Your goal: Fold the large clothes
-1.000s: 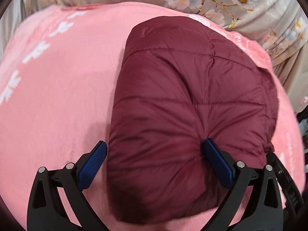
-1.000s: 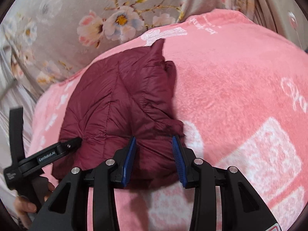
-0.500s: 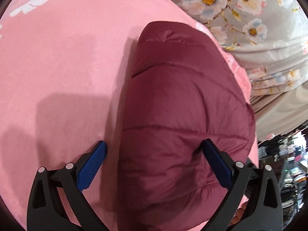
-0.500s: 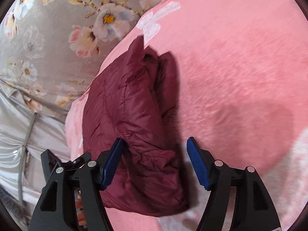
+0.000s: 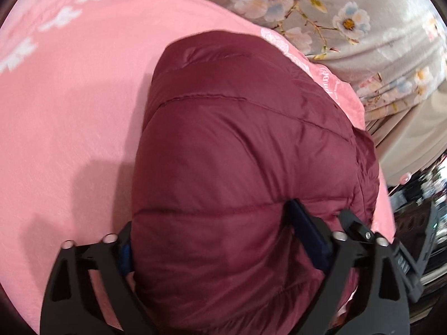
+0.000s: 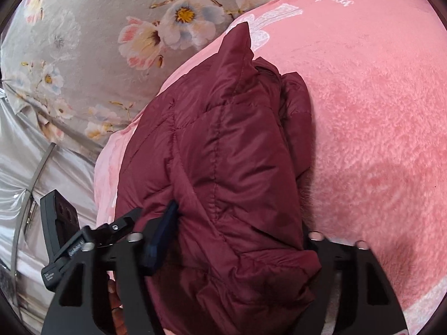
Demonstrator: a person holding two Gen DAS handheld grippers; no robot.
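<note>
A folded maroon puffer jacket [image 5: 237,150] lies as a thick bundle near the edge of a pink blanket [image 5: 69,97]. My left gripper [image 5: 215,237] has its jaws wide apart around the near end of the bundle, both pads pressed into the fabric. In the right wrist view the jacket [image 6: 223,167] stands on its side between the jaws of my right gripper [image 6: 237,240], which straddle its near end; the right pad is hidden behind the fabric. The left gripper's body [image 6: 69,240] shows at the lower left there.
The pink blanket [image 6: 377,111] covers the surface. A grey floral curtain [image 5: 349,22] hangs behind it and also shows in the right wrist view [image 6: 97,42]. Dark clutter [image 5: 424,209] lies beyond the blanket edge at the right.
Both grippers have pushed further onto the jacket, which now fills the space between their jaws. The right gripper opened from a narrow pinch a second ago. The bundle sits closer to both cameras.
</note>
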